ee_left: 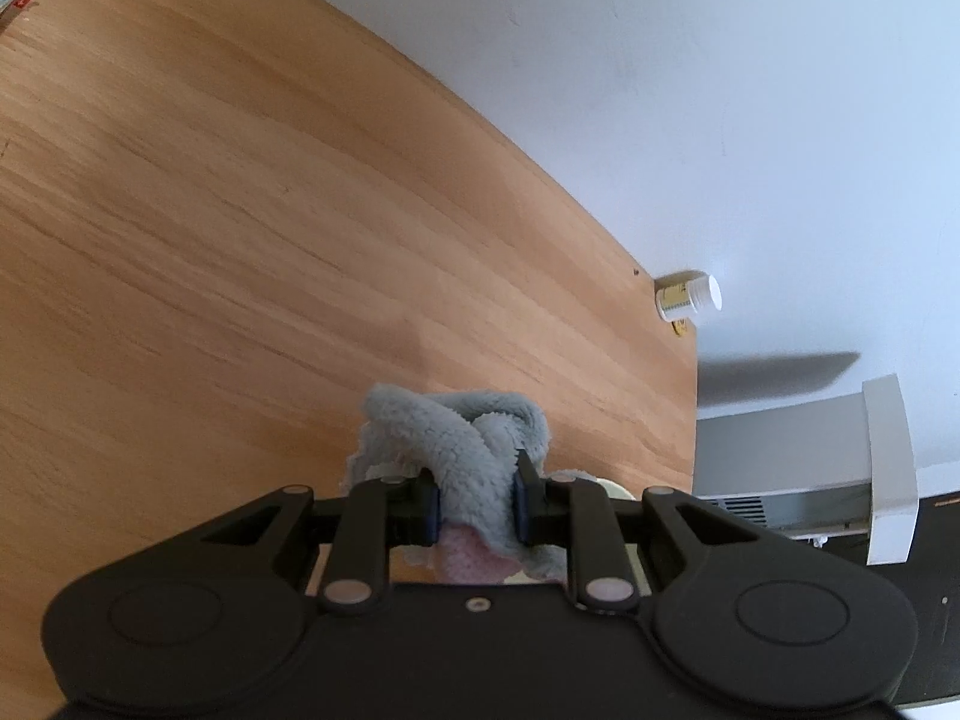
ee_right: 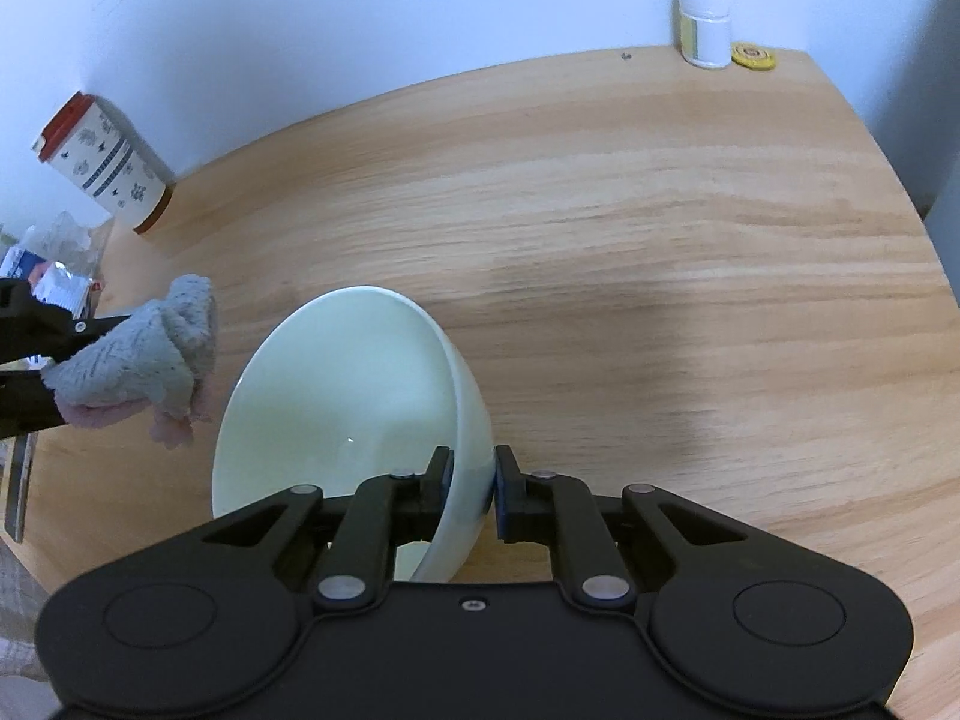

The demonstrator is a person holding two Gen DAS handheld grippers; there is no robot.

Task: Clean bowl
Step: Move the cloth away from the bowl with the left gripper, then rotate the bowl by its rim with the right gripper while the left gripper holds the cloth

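Note:
A pale white bowl [ee_right: 348,396] is tilted on its side over the wooden table [ee_right: 660,240], its opening turned left. My right gripper [ee_right: 472,480] is shut on the bowl's rim, one finger inside and one outside the wall. A fluffy grey cloth [ee_left: 456,438] with a pink underside is bunched in my left gripper [ee_left: 477,501], which is shut on it. In the right wrist view the same cloth [ee_right: 144,354] hangs in the left gripper [ee_right: 90,336] just left of the bowl, a small gap apart from its rim.
A patterned cup with a red lid [ee_right: 99,162] stands at the back left by the wall. A white pill bottle [ee_right: 705,21] and a yellow disc [ee_right: 753,54] sit at the back right corner. Packets [ee_right: 54,276] lie at the left edge. A white unit [ee_left: 840,468] stands beyond the table's edge.

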